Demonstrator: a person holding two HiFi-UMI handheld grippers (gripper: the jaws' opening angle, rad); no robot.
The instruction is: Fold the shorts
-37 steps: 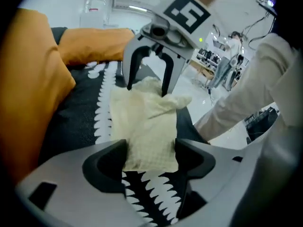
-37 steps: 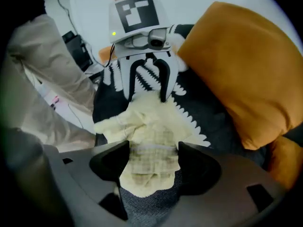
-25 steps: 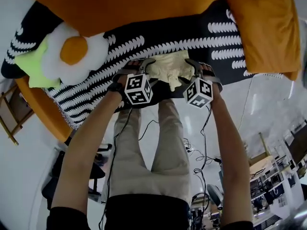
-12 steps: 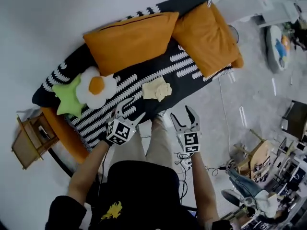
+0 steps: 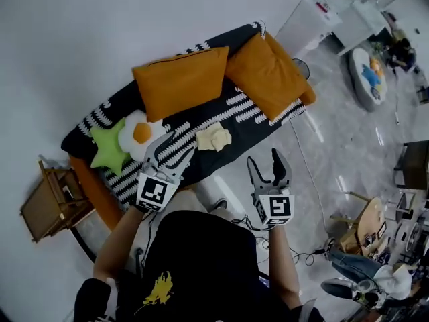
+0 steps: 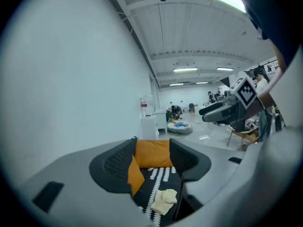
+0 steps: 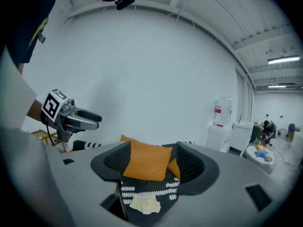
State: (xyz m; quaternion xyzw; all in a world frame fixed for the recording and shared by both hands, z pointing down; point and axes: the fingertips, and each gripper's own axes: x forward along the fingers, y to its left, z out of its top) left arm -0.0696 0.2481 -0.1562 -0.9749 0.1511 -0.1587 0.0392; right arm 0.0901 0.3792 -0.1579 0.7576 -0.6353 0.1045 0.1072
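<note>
The shorts [image 5: 213,138], pale yellow and folded into a small bundle, lie on the black-and-white patterned sofa cover [image 5: 251,123]. Both grippers hang in the air well short of them, near the person's chest. My left gripper [image 5: 169,151] is open with nothing between its jaws, which have just been closing. My right gripper [image 5: 267,161] is open and empty too, its jaws slightly narrower than a second ago. The shorts [image 6: 164,201] show far off between the jaws in the left gripper view. In the right gripper view the shorts [image 7: 144,203] also lie far off.
Two orange pillows [image 5: 179,82] [image 5: 268,72] lean at the sofa's back. A fried-egg cushion [image 5: 139,134] and a green star cushion [image 5: 107,149] lie at its left end. A wooden stand [image 5: 53,203] is on the floor at left, white cabinets [image 5: 315,19] at the upper right.
Both grippers have left the shorts and risen far above the sofa as the person stood up. The shorts stay folded on the cover.
</note>
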